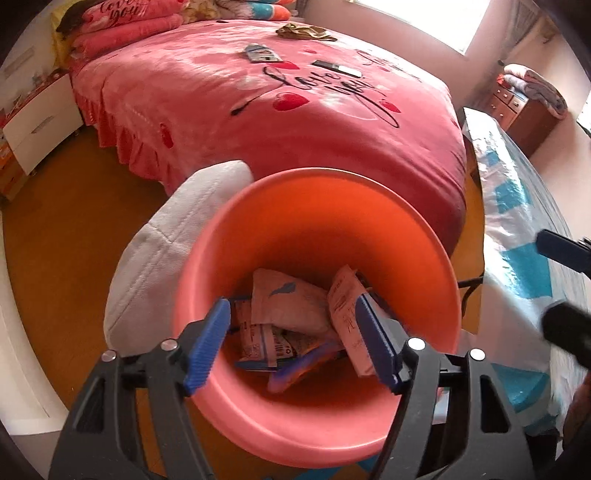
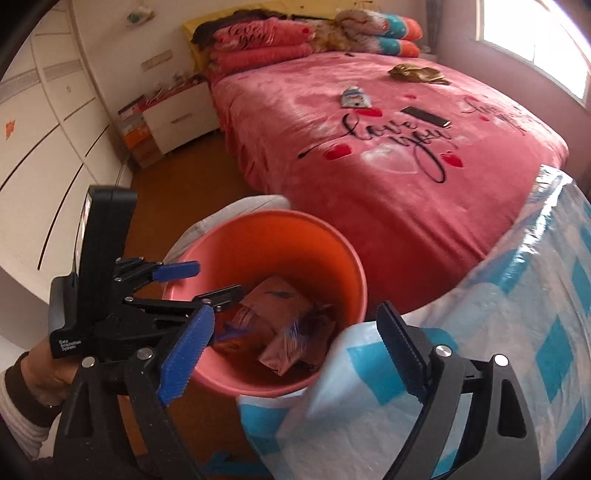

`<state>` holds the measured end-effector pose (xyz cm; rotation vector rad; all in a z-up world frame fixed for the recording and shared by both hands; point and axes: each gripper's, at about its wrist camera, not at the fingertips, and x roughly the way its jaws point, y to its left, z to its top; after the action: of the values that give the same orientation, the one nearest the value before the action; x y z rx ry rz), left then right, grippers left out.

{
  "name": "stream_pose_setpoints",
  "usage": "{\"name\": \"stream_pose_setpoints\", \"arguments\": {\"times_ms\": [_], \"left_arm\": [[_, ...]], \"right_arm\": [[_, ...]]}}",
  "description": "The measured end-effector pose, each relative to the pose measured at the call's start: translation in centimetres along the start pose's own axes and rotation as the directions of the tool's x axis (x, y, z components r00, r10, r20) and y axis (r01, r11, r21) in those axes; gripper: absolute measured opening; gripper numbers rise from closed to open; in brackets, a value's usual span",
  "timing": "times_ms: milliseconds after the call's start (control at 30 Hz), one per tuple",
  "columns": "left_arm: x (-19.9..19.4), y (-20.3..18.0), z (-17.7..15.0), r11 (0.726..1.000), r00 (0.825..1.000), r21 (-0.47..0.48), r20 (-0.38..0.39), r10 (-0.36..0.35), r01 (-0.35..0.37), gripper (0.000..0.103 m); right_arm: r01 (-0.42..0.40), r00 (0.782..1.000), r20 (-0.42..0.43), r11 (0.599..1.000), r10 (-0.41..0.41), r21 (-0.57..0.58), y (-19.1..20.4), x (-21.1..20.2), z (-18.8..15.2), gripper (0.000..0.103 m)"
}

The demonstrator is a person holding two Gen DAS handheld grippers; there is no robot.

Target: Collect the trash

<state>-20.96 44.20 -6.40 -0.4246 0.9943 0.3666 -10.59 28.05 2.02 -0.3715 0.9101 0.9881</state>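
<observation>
A pink plastic bin (image 1: 369,229) (image 2: 295,236) stands on the floor at the foot of the bed, with several crumpled wrappers (image 1: 288,302) (image 2: 273,306) inside it. My left gripper (image 1: 291,306) (image 2: 207,282) hangs over the bin's mouth, open, with nothing between its blue pads. My right gripper (image 2: 295,354) (image 1: 554,290) is open too, held over the bin's near rim and the edge of a checked cloth, gripping nothing. On the bed lie a blue-and-white wrapper (image 1: 260,53) (image 2: 354,96), a flat black item (image 1: 336,68) (image 2: 426,116) and a crumpled gold-brown piece (image 1: 304,32) (image 2: 417,74).
A white cushion (image 1: 166,251) leans against the bin's left side. A table under a blue-and-white checked cover (image 1: 517,206) (image 2: 517,295) crowds the right. The pink bed (image 1: 258,122) fills the back, with a white bedside cabinet (image 1: 40,122) left and brown drawers (image 1: 517,110) far right.
</observation>
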Motion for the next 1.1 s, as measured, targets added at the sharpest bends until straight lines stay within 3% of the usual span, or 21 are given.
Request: {"name": "stream_pose_setpoints", "arguments": {"times_ms": [533,1100], "left_arm": [[-2.1,-1.1,0.6,1.000,0.997,0.013,0.078,0.015,-0.016,0.087],[-6.0,-6.3,1.2,0.989,0.975,0.106,0.209,0.080,-0.104,0.092]], "right_arm": [[0.075,0.995,0.056,0.990,-0.082,0.116,-3.4,-3.7,-1.5,0.092],[0.099,0.986,0.115,0.974,-0.125,0.206,-5.4,-7.9,-5.0,0.092]]}}
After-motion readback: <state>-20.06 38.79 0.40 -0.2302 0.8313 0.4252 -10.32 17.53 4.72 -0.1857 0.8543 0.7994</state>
